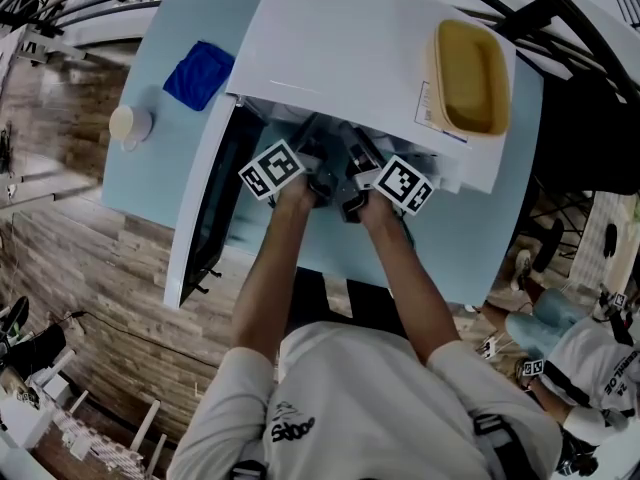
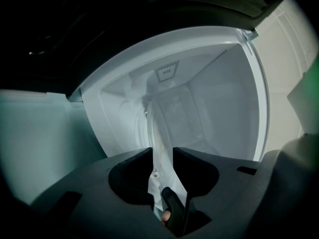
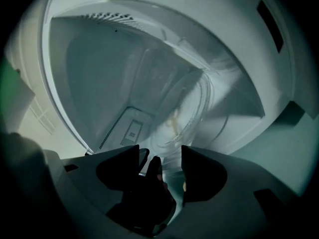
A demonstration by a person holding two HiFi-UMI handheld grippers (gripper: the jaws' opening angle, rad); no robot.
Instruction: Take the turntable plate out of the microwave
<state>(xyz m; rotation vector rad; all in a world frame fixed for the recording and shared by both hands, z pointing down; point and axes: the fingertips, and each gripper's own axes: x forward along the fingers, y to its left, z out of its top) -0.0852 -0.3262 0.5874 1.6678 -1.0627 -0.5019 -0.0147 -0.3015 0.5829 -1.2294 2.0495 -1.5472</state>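
Observation:
The white microwave [image 1: 350, 48] stands on a pale blue table [image 1: 150, 183] with its door [image 1: 205, 208] swung open to the left. Both grippers reach into its mouth side by side, left gripper [image 1: 318, 180] and right gripper [image 1: 352, 183]. In the left gripper view the clear glass turntable plate [image 2: 162, 128] stands nearly on edge, and the left gripper [image 2: 162, 153] is shut on its rim. In the right gripper view the plate [image 3: 187, 113] is tilted inside the white cavity, with its near rim between the jaws of the right gripper [image 3: 160, 156], which is shut on it.
A yellow tub [image 1: 470, 78] sits on top of the microwave at the right. A blue cloth [image 1: 198, 73] and a pale cup [image 1: 130, 125] lie on the table left of the door. Another person crouches at the lower right.

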